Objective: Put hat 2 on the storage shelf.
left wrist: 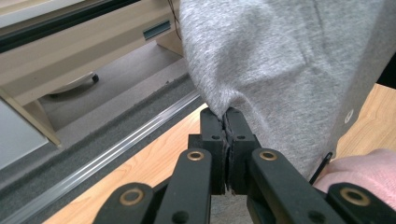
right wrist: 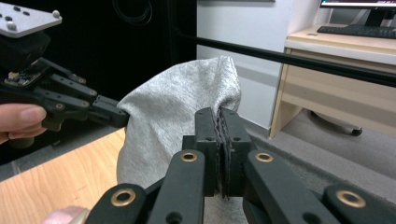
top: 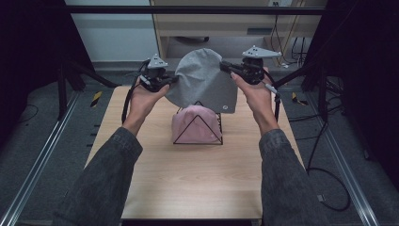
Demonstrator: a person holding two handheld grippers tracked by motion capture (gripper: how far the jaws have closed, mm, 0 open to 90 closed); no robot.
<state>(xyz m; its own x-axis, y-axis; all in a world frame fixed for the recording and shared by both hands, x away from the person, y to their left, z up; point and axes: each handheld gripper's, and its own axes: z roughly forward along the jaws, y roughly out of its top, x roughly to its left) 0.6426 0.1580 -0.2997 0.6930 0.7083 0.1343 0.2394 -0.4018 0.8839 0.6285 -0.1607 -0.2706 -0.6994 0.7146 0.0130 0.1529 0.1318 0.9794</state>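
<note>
A grey knit hat (top: pixel 200 80) hangs in the air between both grippers, above the far half of the wooden table (top: pixel 197 179). My left gripper (top: pixel 175 80) is shut on the hat's left edge; in the left gripper view its jaws pinch the grey fabric (left wrist: pixel 280 60) at the left gripper's tips (left wrist: pixel 226 112). My right gripper (top: pixel 223 66) is shut on the right edge, and the right gripper's tips (right wrist: pixel 222 112) clamp the grey cloth (right wrist: pixel 173 116). Under the hat stands a black wire stand (top: pixel 207 142) with a pink hat (top: pixel 195 125) on it.
A pale wooden desk (top: pixel 226 23) stands beyond the table's far edge, with cables on the floor at the right. Metal rails (top: pixel 37 165) run along both sides of the table. In the right gripper view the other gripper (right wrist: pixel 56 98) holds the hat's far edge.
</note>
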